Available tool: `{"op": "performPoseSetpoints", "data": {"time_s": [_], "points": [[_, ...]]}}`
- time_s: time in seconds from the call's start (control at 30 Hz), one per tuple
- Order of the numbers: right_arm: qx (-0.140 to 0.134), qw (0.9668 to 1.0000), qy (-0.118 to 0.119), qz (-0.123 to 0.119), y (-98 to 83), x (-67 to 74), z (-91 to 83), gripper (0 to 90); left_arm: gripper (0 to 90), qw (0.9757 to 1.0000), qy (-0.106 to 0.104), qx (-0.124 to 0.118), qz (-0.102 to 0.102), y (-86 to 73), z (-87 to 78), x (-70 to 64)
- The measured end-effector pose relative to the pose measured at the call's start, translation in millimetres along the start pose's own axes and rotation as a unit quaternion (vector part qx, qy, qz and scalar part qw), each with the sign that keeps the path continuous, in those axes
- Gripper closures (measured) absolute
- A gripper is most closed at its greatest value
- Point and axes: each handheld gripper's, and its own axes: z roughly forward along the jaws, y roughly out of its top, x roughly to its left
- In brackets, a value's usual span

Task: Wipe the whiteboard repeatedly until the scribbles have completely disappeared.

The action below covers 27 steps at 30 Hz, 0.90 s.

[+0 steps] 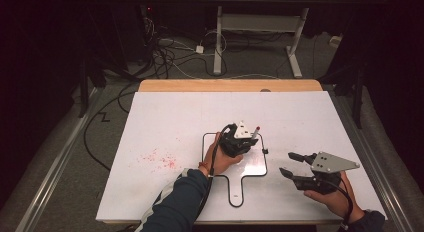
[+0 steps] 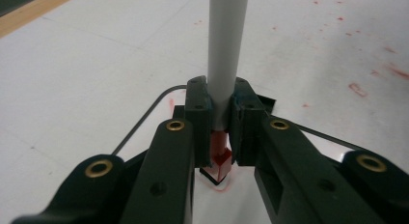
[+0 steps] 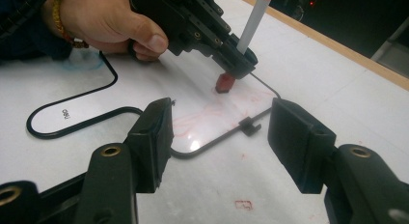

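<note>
A small whiteboard [image 1: 252,166] with a black rim and a handle lies on the white tabletop [image 1: 165,122]. My left gripper [image 1: 246,143] is shut on a white marker [image 1: 255,134], held upright with its red tip [image 3: 224,82] down on the board [image 3: 96,113]. Faint red scribbles [image 3: 217,113] cover the board near the tip. The left gripper view has the marker [image 2: 226,50] clamped between the jaws of that gripper [image 2: 223,113], red tip [image 2: 221,159] below. My right gripper [image 1: 286,163] [image 3: 229,137] stands open just right of the board, with nothing between its jaws.
Red marker specks [image 1: 160,159] stain the tabletop left of the board. A small black clip [image 3: 249,127] sits on the board's rim. A wooden edge [image 1: 230,85] bounds the table's far side. Cables [image 1: 165,57] and a desk frame [image 1: 260,27] are on the floor beyond.
</note>
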Motion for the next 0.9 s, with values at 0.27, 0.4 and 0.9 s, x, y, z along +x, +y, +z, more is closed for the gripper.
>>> {"op": "performPoseSetpoints", "data": {"time_s": [0.27, 0.4, 0.9], "points": [[0.002, 1.0, 0.004, 0.001, -0.5, -0.2, 0.8, 42.5, 78.6, 0.9992, -0.026, 0.017, 0.026, -8.3, 0.6, -19.1], [0.0, 1.0, 0.003, -0.003, 0.0, 0.2, 0.4, 42.5, 78.6, 0.9995, -0.011, 0.014, 0.026, -4.8, -4.1, -8.4], [0.0, 1.0, -0.001, -0.004, 1.5, -1.5, 0.6, 42.5, 78.6, 0.9992, -0.035, 0.018, -0.008, -8.8, 3.8, -27.5]]}}
